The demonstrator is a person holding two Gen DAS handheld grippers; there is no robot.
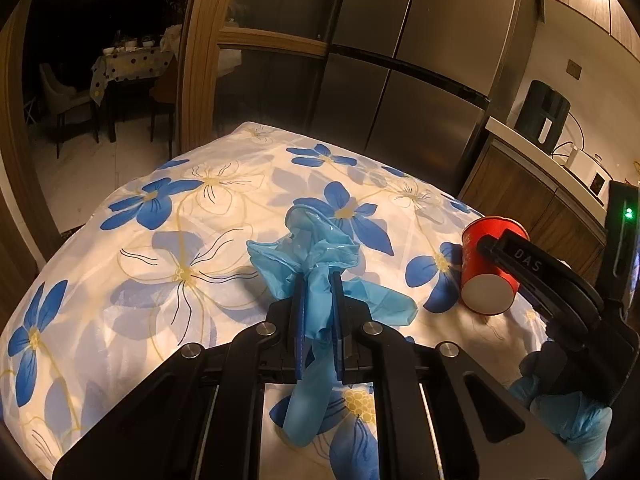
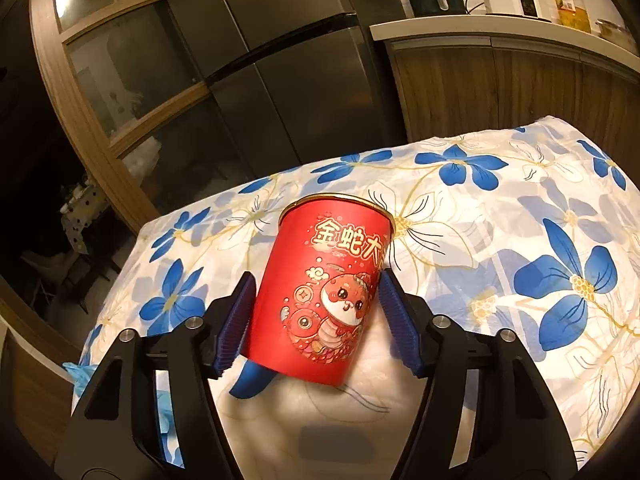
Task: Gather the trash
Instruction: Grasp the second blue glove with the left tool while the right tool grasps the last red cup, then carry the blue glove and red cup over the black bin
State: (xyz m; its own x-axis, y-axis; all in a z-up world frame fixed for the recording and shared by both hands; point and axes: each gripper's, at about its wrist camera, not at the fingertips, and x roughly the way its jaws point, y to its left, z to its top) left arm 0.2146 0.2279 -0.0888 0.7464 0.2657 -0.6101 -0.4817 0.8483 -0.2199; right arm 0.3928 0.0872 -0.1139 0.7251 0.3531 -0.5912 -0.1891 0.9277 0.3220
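A crumpled blue disposable glove point(image 1: 308, 248) hangs from my left gripper point(image 1: 318, 276), which is shut on it above the flowered tablecloth point(image 1: 160, 264); one glove finger dangles down between the jaws. A red paper cup point(image 2: 320, 292) with a cartoon snake print lies on its side on the cloth, rim pointing away. My right gripper point(image 2: 318, 276) straddles the cup's lower body, and its blue pads point(image 2: 236, 320) rest against both sides. In the left wrist view the same cup point(image 1: 484, 280) lies at the right with a right finger across it.
A steel fridge point(image 1: 400, 80) stands behind the table. A wood counter point(image 2: 500, 36) with a kettle and appliances runs along the right. A blue-gloved hand point(image 1: 568, 412) holds the right gripper. More blue glove material point(image 2: 80, 372) shows at the table's left edge.
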